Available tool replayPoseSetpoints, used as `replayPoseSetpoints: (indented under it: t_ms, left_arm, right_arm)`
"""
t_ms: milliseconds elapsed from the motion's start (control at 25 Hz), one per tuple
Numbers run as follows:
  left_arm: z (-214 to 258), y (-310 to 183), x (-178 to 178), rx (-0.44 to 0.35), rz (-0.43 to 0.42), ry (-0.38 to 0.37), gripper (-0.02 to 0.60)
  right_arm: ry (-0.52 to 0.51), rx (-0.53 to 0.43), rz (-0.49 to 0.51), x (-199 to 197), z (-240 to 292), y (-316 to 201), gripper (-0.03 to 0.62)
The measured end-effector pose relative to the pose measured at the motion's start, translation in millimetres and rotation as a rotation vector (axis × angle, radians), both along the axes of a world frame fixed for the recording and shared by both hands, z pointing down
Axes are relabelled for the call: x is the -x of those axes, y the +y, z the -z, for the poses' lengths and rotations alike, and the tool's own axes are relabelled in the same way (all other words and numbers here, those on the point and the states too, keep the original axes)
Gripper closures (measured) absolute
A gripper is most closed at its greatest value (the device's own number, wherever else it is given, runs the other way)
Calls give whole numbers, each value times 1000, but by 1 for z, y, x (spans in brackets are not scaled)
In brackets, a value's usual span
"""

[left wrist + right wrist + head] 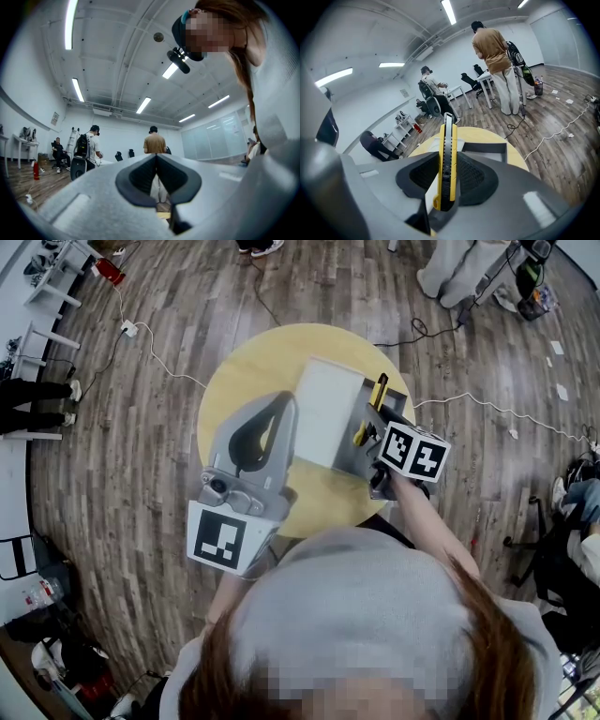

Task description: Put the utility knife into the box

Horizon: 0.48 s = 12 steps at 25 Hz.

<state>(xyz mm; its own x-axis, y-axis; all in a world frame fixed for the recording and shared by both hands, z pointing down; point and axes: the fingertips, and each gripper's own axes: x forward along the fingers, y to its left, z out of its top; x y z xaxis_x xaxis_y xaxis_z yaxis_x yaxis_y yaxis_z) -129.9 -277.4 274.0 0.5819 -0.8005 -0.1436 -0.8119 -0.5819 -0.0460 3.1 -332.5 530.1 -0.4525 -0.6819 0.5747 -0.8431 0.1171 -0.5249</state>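
Observation:
A yellow and black utility knife [448,164] stands clamped between the jaws of my right gripper [449,157], its tip pointing away over the table. In the head view the knife [379,393] and right gripper [372,420] hover at the right side of the white and grey box [323,409], which stands on the round yellow table [234,381]. The box's grey part [487,146] lies just beyond the knife. My left gripper [281,401] is raised at the box's left, its jaws shut on nothing [156,157].
White cables [487,409] and a power strip [128,329] lie on the wooden floor around the table. White desks [52,287] stand at the far left. A person in a tan shirt [492,47] stands beyond the table, with others further back.

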Motion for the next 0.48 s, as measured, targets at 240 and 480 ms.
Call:
replayPoseSetpoints:
  t_ms: [240,480]
  left_arm:
    - [1,0,-5,-1,-14,9,578]
    - [0,0,-8,2,-16,13,578]
  right_arm:
    - [-25,79,-37,-2,-22,5,474]
    - [-20,139,-45,-2,-43,9,474]
